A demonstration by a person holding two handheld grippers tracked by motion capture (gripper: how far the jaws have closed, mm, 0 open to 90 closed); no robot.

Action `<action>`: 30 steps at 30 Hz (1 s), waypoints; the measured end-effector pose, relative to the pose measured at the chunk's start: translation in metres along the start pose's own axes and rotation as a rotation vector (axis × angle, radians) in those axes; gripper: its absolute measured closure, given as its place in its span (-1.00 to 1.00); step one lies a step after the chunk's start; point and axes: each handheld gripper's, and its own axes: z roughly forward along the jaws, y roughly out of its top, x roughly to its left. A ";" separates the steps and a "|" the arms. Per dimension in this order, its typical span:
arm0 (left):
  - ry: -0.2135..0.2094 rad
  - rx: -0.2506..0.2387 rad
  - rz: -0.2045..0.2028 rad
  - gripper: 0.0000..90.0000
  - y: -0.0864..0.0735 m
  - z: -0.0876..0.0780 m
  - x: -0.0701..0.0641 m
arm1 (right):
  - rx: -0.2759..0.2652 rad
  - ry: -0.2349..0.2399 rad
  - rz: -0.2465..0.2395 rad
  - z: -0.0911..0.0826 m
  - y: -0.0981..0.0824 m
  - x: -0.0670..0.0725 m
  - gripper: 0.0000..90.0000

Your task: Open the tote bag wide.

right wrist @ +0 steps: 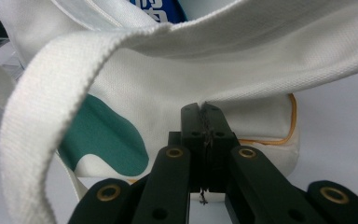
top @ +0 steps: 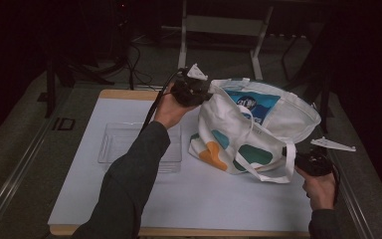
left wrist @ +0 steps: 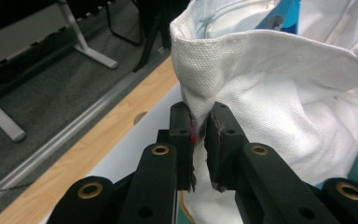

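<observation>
The left gripper (left wrist: 200, 128) pinches the rim of the white canvas tote bag with teal and orange patches (top: 238, 144); the right gripper (right wrist: 204, 119) is clamped tight on its fabric.

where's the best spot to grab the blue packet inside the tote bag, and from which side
Grip the blue packet by its top edge, coming down through the bag's open mouth from above. The left gripper pinches the tote bag rim and the right gripper pinches it lower down, so the mouth gapes upward and the packet's upper part is exposed; its lower part is hidden by cloth, so a side approach looks blocked.
</observation>
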 end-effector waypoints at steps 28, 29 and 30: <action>0.015 0.108 0.008 0.93 -0.055 0.002 -0.012 | 0.081 0.006 -0.073 0.013 -0.013 0.013 0.97; 0.020 0.104 0.006 0.90 -0.055 0.000 -0.014 | 0.079 0.009 -0.069 0.011 -0.014 0.012 0.97; 0.025 0.101 0.009 0.81 -0.055 -0.001 -0.016 | 0.078 0.007 -0.071 0.011 -0.013 0.012 0.97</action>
